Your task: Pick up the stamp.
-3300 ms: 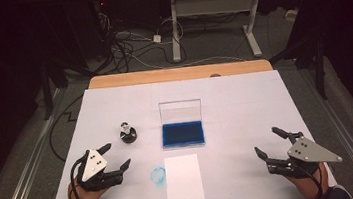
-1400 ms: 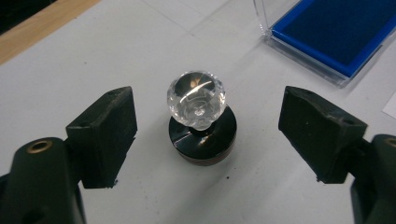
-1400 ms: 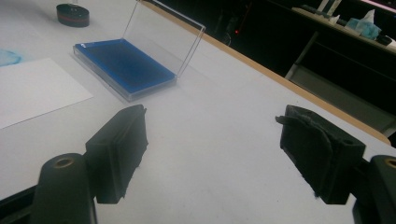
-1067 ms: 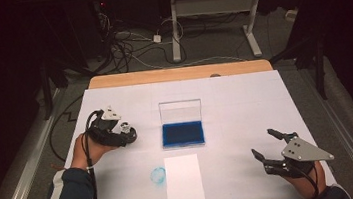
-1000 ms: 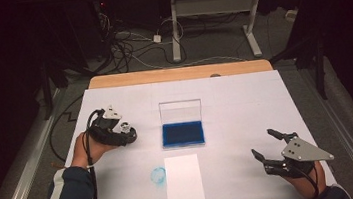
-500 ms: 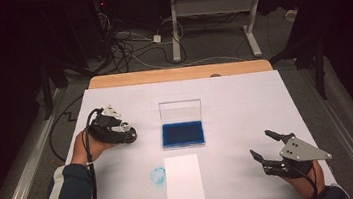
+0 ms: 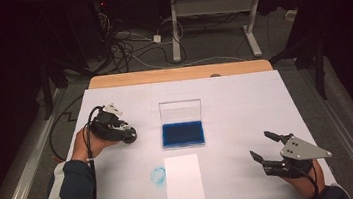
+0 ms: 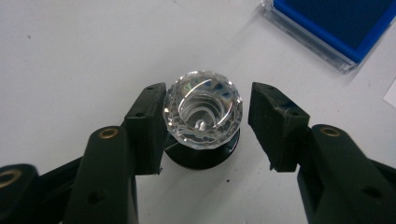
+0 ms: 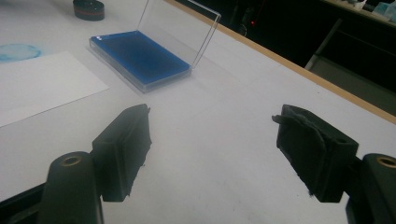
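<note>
The left gripper has come over a faceted clear crystal knob on a black round base, which stands on the white surface well to the left of the blue ink pad. In the left gripper view the jaws have just been closing around the knob: one pad touches its side, while a thin gap still shows between the other pad and the glass, so the knob sits between them but is not yet clamped. The knob stands upright, its black base flat on the surface.

The blue ink pad lies in a clear case with its lid raised upright at the far edge. Just in front of the pad lies a white sheet of paper, and just left of that sheet there is a faint blue ring mark.

The right gripper rests low, well to the right of the ink pad, jaws standing wide with nothing between them.
</note>
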A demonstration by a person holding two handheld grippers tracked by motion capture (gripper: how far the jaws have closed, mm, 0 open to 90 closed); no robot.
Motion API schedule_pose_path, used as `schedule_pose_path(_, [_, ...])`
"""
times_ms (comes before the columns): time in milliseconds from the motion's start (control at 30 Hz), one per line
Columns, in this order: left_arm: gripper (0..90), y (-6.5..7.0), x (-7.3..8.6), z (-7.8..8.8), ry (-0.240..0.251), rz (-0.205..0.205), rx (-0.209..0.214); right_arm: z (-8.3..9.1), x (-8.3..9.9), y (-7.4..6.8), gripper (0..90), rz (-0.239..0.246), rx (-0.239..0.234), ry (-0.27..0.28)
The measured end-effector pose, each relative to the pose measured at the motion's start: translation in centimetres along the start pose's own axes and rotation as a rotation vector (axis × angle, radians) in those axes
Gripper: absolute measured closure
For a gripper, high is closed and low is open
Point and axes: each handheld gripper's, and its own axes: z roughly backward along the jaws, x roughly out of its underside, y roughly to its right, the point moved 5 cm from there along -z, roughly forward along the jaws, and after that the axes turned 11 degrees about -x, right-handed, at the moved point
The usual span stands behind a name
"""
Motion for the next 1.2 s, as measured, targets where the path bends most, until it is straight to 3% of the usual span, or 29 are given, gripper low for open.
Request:
schedule_pose_path(433, [50.6,-0.13,-0.43,-0.46,-0.067,-0.034,-0.012,-0.15,0.02,-0.13,25.6,-0.007,-0.025,0.001])
schedule_pose_path(633, [53.1,-0.18,-0.55,-0.48,-0.064,-0.046,-0.025,-0.09,-0.03,-0.35,25.9,0.001,-0.050,0.008])
schedule_pose_path(1067, [53.8,0.13,-0.62,-0.34,-0.068,-0.073,-0.051,-0.16,-0.01,-0.43,26.2,0.005,-0.057,0.001])
schedule_pose_path(1200, [53.9,0.25,-0.56,-0.24,-0.050,-0.073,-0.029,-0.13,0.02,-0.38,26.3,0.002,-0.053,-0.001])
